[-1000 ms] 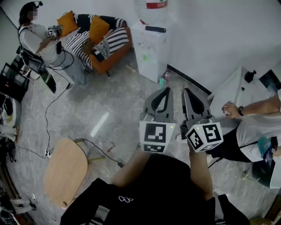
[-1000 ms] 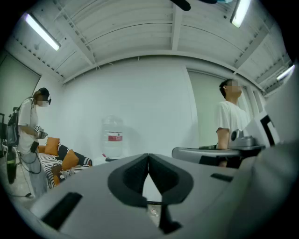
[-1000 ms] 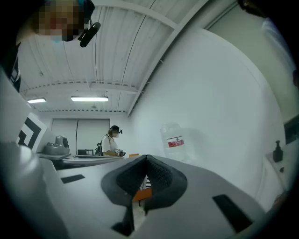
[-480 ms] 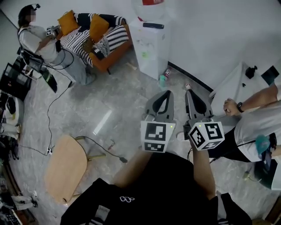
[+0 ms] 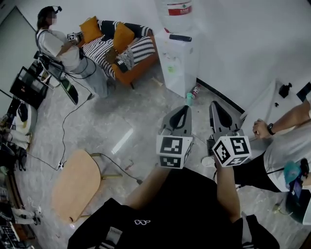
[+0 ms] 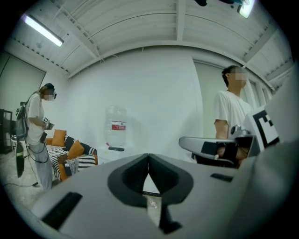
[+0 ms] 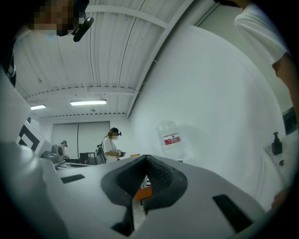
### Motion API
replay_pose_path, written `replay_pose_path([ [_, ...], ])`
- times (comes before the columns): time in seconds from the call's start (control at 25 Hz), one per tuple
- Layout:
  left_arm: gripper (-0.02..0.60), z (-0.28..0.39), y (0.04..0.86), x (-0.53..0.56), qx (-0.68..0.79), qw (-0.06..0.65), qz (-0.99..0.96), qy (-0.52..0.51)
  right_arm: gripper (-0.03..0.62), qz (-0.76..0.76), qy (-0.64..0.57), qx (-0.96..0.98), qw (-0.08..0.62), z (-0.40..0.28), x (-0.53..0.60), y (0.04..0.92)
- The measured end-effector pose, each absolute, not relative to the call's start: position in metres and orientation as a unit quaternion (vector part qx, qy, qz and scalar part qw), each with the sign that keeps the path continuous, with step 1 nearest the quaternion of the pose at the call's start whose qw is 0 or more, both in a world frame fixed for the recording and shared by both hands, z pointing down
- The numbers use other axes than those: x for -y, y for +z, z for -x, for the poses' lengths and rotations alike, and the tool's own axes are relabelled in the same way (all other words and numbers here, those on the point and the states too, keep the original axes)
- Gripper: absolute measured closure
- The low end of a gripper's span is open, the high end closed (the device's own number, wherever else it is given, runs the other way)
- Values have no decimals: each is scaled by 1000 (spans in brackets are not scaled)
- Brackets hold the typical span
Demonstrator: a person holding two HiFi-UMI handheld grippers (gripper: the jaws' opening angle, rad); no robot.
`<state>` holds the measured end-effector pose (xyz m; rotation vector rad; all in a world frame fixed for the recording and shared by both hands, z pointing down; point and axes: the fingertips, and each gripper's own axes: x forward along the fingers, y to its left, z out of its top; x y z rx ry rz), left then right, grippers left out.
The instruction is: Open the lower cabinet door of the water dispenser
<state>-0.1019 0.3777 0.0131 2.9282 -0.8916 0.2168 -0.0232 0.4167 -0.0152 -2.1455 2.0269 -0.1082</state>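
Observation:
The white water dispenser (image 5: pixel 180 65) stands against the far wall with a clear bottle (image 5: pixel 176 8) on top; its lower front looks closed. Both grippers hang well short of it, side by side over the floor, pointing at it. My left gripper (image 5: pixel 182 110) is shut with nothing in it, and so is my right gripper (image 5: pixel 215 105). In the left gripper view the bottle (image 6: pixel 117 129) shows far beyond the closed left gripper (image 6: pixel 148 157). The right gripper view shows the bottle (image 7: pixel 173 138) past the closed right gripper (image 7: pixel 147 159).
An orange sofa (image 5: pixel 127 48) with striped cushions stands left of the dispenser, with a person (image 5: pixel 62 46) beside it. A small bottle (image 5: pixel 190 98) sits on the floor by the dispenser. A round wooden stool (image 5: pixel 75 186) and cables lie at the left. Another person (image 5: pixel 284 143) stands by a white table (image 5: pixel 271 99) on the right.
Both grippers have sunk a little in the head view, still shut. The head view has shifted, so the sofa and dispenser sit further right and lower in the picture.

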Motion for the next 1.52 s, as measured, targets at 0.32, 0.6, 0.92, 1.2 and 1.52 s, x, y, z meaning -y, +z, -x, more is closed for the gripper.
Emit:
replay_pose_path([
  [0.32,571,93,21,-378,282,39,-956,72,583,727,-46,-678,94,13,-419,-2],
  [0.6,570,76,26,-350,276,49,-958,63,583,734,-41,-673,82,-4,-396,2],
  [0.92,570,32,34,-311,245,67,-965,69,583,751,-57,-655,64,-37,-359,11],
  [1.2,571,-4,41,-255,242,83,-964,72,583,758,-82,-645,44,-64,-314,27],
  [1.52,571,-18,30,-147,266,101,-957,61,583,757,-45,-652,-6,-83,-215,10],
])
